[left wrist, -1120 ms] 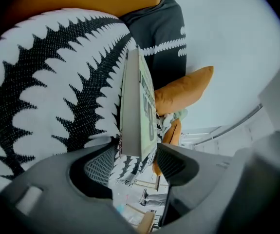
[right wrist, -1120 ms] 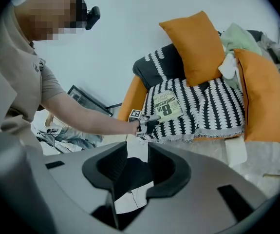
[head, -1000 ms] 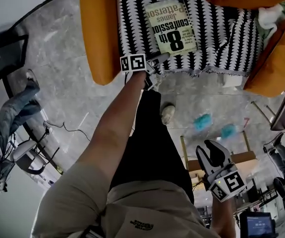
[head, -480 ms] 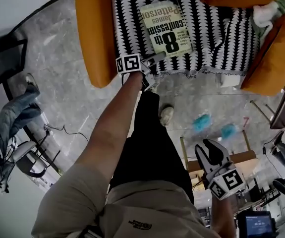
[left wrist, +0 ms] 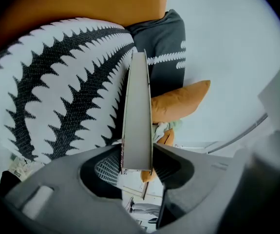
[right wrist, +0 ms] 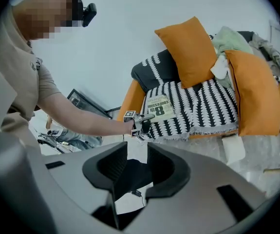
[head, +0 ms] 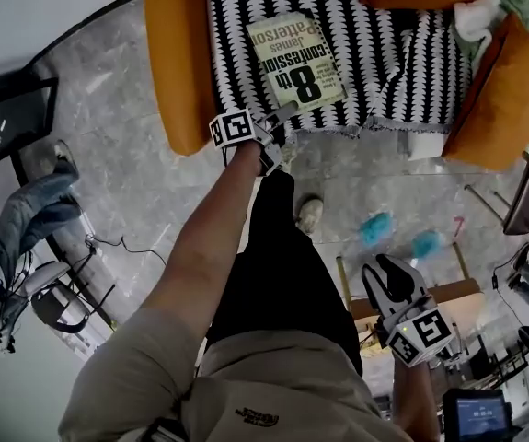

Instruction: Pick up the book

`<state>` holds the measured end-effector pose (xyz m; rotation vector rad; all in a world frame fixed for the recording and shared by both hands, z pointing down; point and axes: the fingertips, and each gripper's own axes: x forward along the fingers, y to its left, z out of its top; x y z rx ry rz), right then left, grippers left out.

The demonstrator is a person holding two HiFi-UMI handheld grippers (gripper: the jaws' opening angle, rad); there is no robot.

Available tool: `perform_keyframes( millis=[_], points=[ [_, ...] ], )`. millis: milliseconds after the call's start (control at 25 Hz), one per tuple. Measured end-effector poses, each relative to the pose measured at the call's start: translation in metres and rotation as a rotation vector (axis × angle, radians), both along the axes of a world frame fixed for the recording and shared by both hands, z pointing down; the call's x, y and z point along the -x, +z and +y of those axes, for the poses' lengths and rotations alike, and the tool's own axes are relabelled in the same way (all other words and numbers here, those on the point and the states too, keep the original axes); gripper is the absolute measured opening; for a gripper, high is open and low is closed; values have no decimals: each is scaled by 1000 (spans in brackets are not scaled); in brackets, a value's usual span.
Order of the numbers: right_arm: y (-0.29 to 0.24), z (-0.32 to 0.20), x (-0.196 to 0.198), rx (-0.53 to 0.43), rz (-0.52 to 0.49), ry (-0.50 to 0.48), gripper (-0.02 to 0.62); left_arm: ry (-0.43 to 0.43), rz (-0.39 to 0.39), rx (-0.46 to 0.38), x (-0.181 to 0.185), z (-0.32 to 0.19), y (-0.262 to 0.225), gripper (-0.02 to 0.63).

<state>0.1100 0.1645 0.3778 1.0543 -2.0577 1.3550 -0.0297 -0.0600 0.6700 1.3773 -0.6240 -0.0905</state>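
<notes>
A paperback book (head: 293,61) with a pale cover and black print lies on the black-and-white throw (head: 384,53) of an orange sofa. My left gripper (head: 282,115) reaches over the seat's front edge and has the book's near edge between its jaws. They are closing on it. In the left gripper view the book (left wrist: 137,106) stands edge-on between both pads of that gripper (left wrist: 139,156), lifted off the throw (left wrist: 57,91). My right gripper (head: 388,279) hangs low over the floor, open and empty. From the right gripper (right wrist: 137,152) I see the book (right wrist: 158,107) held by the left gripper (right wrist: 144,119).
An orange sofa arm (head: 177,53) flanks the seat on the left. Orange cushions (right wrist: 191,50) lean on the backrest and at the right (right wrist: 254,91). A white cloth (head: 474,17) lies at the back right. Two blue slippers (head: 374,228) and a shoe (head: 310,215) sit on the marble floor.
The left gripper's jaws have closed on the book's near edge. The book has shifted left and turned a little on the throw, its near edge rising. The right gripper has barely moved.
</notes>
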Motion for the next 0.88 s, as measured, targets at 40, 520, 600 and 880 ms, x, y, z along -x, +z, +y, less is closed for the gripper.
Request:
perform_keyframes(
  millis=[40,520,600,880],
  points=[
    [1,3,-1,3,-3,0,137,3,-2,-2,0,4,0,181],
    [-11,27,11,-62,-18,-19,135,2,7,-57,23,43,-31,175],
    [-16,30,13,-89,-17,-25,135,7,16,-76,23,45,-42,175],
    [-40,64,10,-154,-12,-37,133,8,56,-118,16,89,-90,173]
  ],
)
